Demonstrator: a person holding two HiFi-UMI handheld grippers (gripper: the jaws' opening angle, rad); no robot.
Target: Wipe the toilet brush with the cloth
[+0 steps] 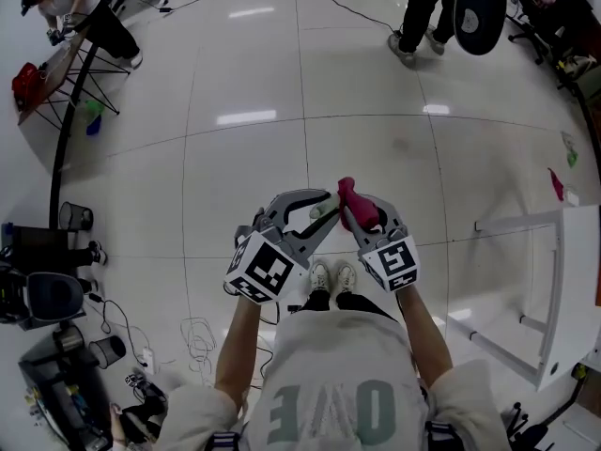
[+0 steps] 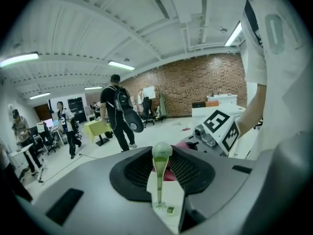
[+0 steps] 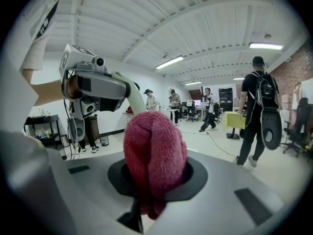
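The left tool [image 2: 162,174] is clamped on the toilet brush [image 2: 161,166], gripping its slim pale-green handle, whose rounded knob end pokes out beyond the jaws. The brush head is not visible in any view. The right tool [image 3: 155,176] is closed on the cloth [image 3: 154,152], a bunched dark-pink terry wad bulging out from between its jaws. Both tools are held up in front of the person's chest, above the white tiled floor [image 1: 244,167], tips pointing toward each other. The cloth sits right at the handle's knob end, seemingly touching it.
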